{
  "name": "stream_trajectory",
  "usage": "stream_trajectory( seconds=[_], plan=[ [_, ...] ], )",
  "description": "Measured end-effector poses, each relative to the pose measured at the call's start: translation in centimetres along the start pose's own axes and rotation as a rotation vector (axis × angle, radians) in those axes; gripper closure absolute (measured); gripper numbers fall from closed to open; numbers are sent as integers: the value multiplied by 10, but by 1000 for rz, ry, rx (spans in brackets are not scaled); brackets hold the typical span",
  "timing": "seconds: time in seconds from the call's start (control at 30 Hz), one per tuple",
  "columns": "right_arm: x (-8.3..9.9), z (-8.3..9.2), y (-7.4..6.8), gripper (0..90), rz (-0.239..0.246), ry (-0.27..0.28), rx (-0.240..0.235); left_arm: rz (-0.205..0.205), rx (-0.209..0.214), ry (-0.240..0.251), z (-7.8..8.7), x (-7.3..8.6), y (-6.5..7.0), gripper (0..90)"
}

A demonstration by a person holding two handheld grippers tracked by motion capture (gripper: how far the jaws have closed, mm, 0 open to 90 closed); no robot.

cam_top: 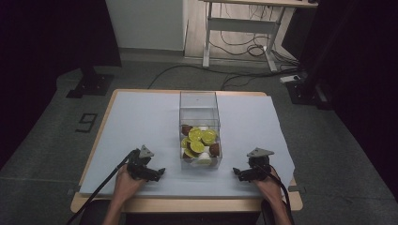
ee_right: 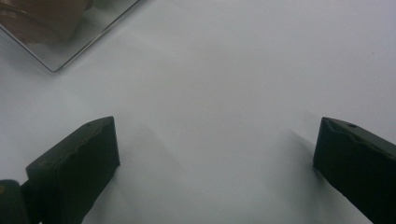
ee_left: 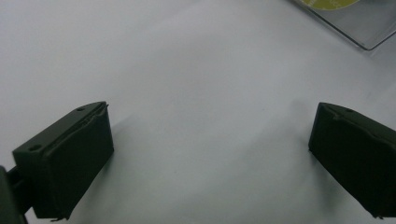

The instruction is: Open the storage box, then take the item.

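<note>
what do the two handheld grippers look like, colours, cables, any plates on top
Both the left gripper and the right gripper are black, each topped by a grey three-cornered plate. Each has two blocky black jaws with small holes in their upper faces. A black cable trails back from each along the forearm. The forearms show no sleeves.

My high view looks forward and down from above my side of the surface (cam_top: 141, 122), taking in the clear box (cam_top: 199, 110) whole. Each gripper view rides low and close over the white sheet, looking past its own fingers; both catch a corner of that box (ee_left: 369, 28) (ee_right: 51, 51).
</note>
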State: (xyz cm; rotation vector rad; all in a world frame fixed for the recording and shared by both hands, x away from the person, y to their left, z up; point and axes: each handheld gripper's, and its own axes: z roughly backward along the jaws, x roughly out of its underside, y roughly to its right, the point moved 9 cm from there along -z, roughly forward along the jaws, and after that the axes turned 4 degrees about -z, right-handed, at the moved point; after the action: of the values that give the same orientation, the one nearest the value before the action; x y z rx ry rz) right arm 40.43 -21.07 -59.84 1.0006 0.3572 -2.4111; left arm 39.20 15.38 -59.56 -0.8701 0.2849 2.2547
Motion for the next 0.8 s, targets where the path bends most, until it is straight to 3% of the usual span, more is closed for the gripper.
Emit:
stream_trajectory(
  seconds=[0.8],
  plan=[
    [0,0,-1,0,-4,-20,-2,0,-2,0,0,0,0,0]
  ],
)
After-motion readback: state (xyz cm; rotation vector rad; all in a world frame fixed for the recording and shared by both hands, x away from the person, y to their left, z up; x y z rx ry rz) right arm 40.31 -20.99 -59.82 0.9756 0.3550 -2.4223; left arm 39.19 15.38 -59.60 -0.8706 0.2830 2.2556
